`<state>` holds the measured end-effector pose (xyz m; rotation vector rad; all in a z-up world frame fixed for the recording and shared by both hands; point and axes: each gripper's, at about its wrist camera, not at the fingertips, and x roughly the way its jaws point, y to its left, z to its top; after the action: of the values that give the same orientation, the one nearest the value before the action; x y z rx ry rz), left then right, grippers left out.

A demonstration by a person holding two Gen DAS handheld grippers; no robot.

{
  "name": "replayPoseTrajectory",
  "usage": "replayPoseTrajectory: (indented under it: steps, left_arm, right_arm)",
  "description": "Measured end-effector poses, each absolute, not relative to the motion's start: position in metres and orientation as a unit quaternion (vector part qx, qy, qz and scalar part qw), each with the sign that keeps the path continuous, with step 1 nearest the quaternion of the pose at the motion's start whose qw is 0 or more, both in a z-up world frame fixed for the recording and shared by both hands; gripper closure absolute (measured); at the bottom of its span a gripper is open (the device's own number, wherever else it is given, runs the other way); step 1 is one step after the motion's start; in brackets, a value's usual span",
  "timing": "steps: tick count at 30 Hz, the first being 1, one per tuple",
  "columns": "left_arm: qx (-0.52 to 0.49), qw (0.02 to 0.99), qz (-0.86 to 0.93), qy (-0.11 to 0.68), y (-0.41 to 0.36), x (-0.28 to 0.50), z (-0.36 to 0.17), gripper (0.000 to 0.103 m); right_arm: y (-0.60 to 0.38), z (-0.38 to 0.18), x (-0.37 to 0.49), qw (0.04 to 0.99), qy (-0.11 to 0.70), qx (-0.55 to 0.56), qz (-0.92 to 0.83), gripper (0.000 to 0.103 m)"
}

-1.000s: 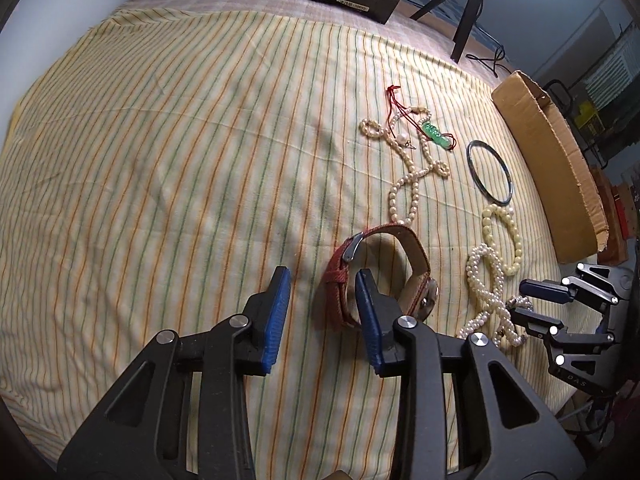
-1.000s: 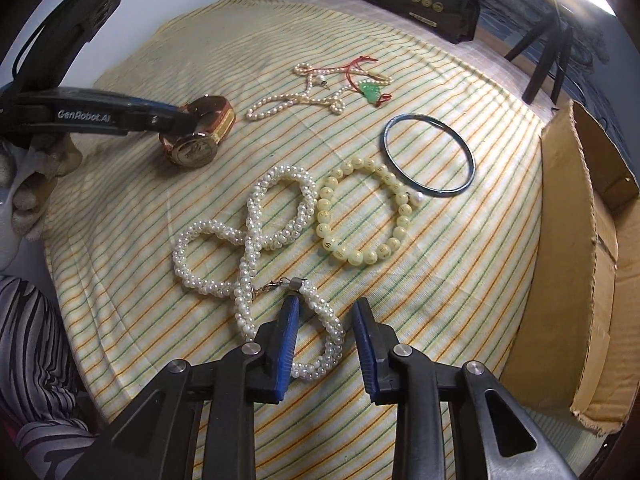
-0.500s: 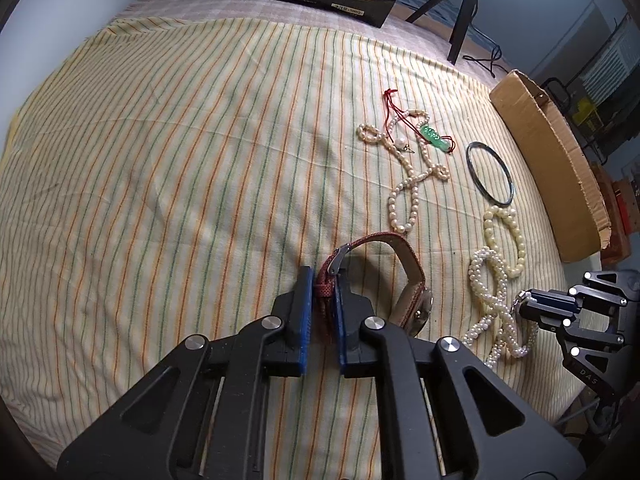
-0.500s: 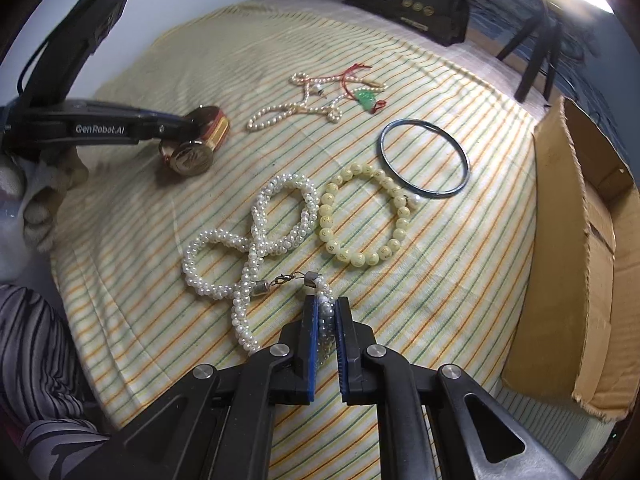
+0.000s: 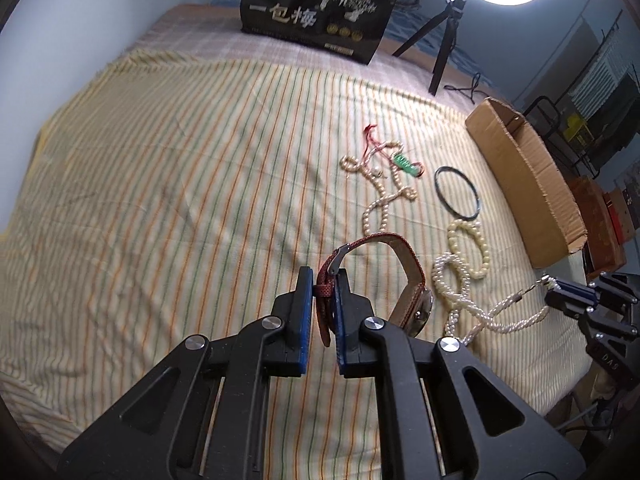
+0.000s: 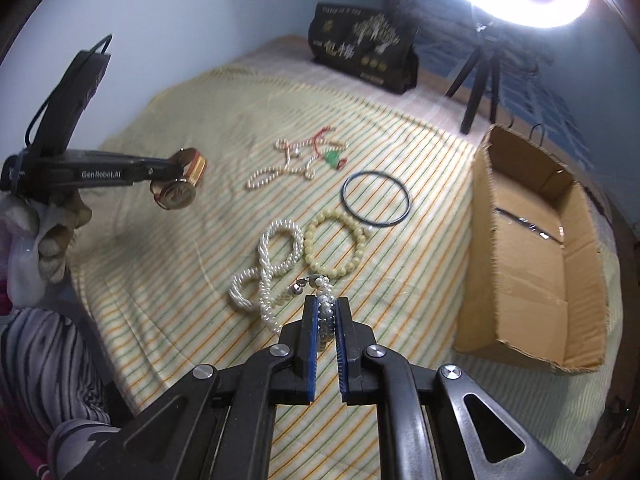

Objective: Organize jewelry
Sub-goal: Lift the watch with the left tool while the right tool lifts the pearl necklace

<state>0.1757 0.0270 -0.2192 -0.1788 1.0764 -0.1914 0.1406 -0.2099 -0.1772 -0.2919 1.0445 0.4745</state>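
Observation:
My left gripper is shut on the red strap of a wristwatch, which hangs lifted off the striped cloth. From the right wrist view that watch shows its round gold face beside the left gripper. My right gripper is shut on one end of a long white pearl necklace; its far loops still lie on the cloth. The left wrist view has the right gripper at the right edge, with the pearl necklace stretched up to it.
On the cloth lie a cream bead bracelet, a dark bangle, and a thin pearl strand with red cord and green pendant. An open cardboard box stands at the right. A black bag and a ring light on a tripod are at the back.
Both grippers closed, the left on the watch strap and the right on the necklace end, then rose. The watch left the cloth and the necklace end was pulled up.

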Motion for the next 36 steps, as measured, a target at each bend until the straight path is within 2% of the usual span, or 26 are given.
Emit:
replayPoseTrajectory:
  steps: [19,36]
  left_arm:
    - [-0.074,0.875,-0.135,0.459,-0.005,0.153,-0.153,0.095]
    - [-0.042,0.877,-0.191,0.44,-0.066,0.172,-0.119,0.095]
  right_arm:
    - [-0.259,-0.084,0.109,0.884,0.415,-0.104,0.185,0.098]
    - [-0.331,-0.017,0.101,0.919,0.363,-0.089,0.128,0.098]
